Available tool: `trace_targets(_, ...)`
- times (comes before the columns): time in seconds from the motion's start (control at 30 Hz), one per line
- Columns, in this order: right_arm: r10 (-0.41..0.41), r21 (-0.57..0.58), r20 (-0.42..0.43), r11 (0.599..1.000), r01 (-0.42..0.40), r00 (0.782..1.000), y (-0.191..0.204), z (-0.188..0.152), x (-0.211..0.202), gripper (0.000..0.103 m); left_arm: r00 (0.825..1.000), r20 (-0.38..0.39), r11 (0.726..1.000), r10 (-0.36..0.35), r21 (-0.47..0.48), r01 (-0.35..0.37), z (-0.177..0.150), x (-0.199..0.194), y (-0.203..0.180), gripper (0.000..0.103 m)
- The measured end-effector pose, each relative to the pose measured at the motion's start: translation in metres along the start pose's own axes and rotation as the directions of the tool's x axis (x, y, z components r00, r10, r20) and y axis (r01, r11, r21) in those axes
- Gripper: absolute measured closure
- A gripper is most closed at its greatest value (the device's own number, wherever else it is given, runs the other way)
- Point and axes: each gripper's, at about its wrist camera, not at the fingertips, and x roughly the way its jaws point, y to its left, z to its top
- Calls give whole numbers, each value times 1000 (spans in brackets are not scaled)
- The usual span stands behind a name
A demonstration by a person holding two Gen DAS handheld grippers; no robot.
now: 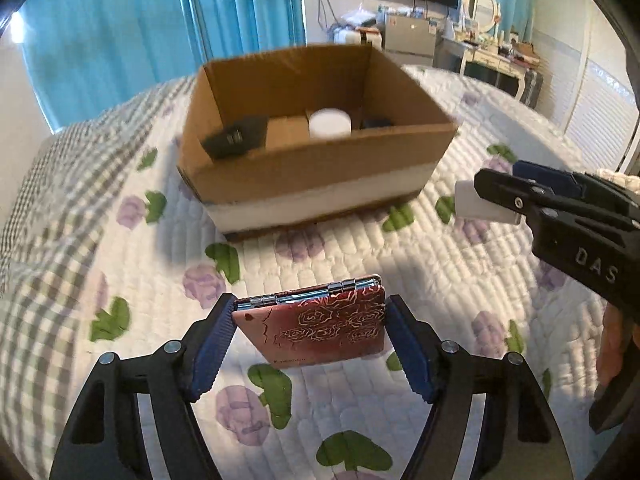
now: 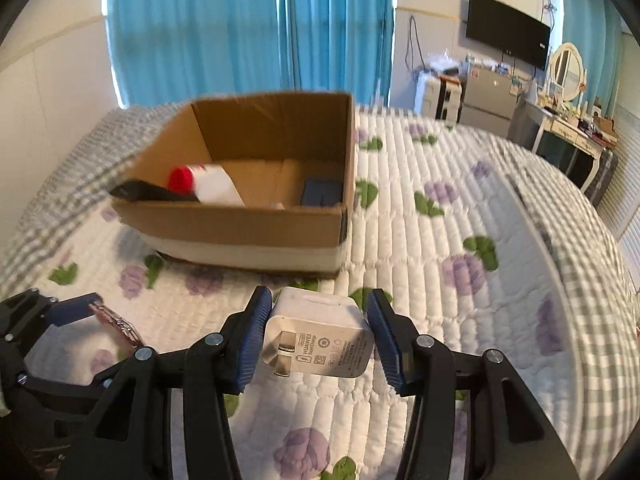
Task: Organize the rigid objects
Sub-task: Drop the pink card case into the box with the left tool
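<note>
The left gripper [image 1: 310, 330] clamps the red compact mirror [image 1: 316, 326] by its side edges — stiff, likely fragile; the right gripper [image 2: 318, 334] pinches the light, slick charger [image 2: 318, 338] — both short of the cardboard box [image 1: 320, 168]

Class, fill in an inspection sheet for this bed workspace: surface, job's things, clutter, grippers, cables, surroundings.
Surface: floral quilt on a bed.
Job's things: cardboard box holding several items; rose-patterned compact; white charger.
Clutter: nothing seen on the quilt.
Grippers: left gripper shut on the compact; right gripper shut on the charger.
Cables: wires hang on the far wall.
Surroundings: blue curtains, wall television, dressing table.
</note>
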Motion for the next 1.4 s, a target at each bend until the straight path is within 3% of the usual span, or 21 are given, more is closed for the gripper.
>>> trace_targets(0.37, 27, -14, 120, 1000, -25, 992, -2, 55, -45, 57, 981, 193, 1000, 13, 3, -14, 76, -70, 8, 28)
trace_targets(0.4, 38, -23, 134, 999, -36, 990, -2, 61, -47, 96, 979, 203, 1000, 21, 0, -22, 85, -71, 10, 28)
trace_targets(0.53, 63, -51, 132, 997, -57, 989, -3, 96, -42, 103, 980, 197, 1000, 14, 8, -16, 125, -54, 17, 28)
trace_targets(0.7, 85, -61, 134, 995, -77, 987, -5, 119, -18, 103, 994, 91, 997, 64, 26, -66, 160, 13, 20, 28)
trace_targets(0.83, 89, -61, 126, 995, -82, 988, -13, 120, 0, 103, 995, 33, 994, 95, 56, -97, 167, 60, 17, 28)
trace_targets(0.97, 105, -42, 96, 994, -101, 990, -27, 108, 19, 103, 999, 11, 997, 53, 52, -54, 167, 75, 15, 25)
trace_targets(1.03, 118, -35, 75, 993, -115, 990, -33, 105, 24, 103, 997, 36, 997, 61, 42, -63, 167, 72, 14, 10)
trace_targets(1.1, 90, -40, 69, 995, -87, 994, -37, 102, 23, 103, 995, 77, 998, 58, 35, -61, 166, 62, 12, 9)
trace_targets(1.13, 78, -42, 65, 996, -76, 995, -39, 101, 21, 100, 994, 92, 998, 55, 31, -58, 165, 55, 12, 9)
trace_targets(1.2, 63, -48, 52, 997, -61, 997, -40, 95, 15, 77, 993, 113, 999, 42, 16, -44, 160, 37, 14, 9)
trace_targets(1.23, 49, -48, 56, 998, -46, 997, -41, 91, 9, 55, 992, 123, 999, 35, 9, -36, 159, 30, 16, 9)
trace_targets(1.27, 38, -48, 59, 998, -36, 998, -41, 86, 5, 48, 990, 137, 1000, 27, 1, -27, 156, 20, 18, 8)
trace_targets(1.33, 28, -48, 56, 999, -25, 998, -40, 76, -2, 48, 985, 173, 1000, 29, -16, -26, 143, -1, 23, 1)
trace_targets(1.4, 36, -48, 11, 998, -36, 999, -38, 64, -2, 45, 975, 218, 999, 33, -28, -28, 127, -20, 26, 1)
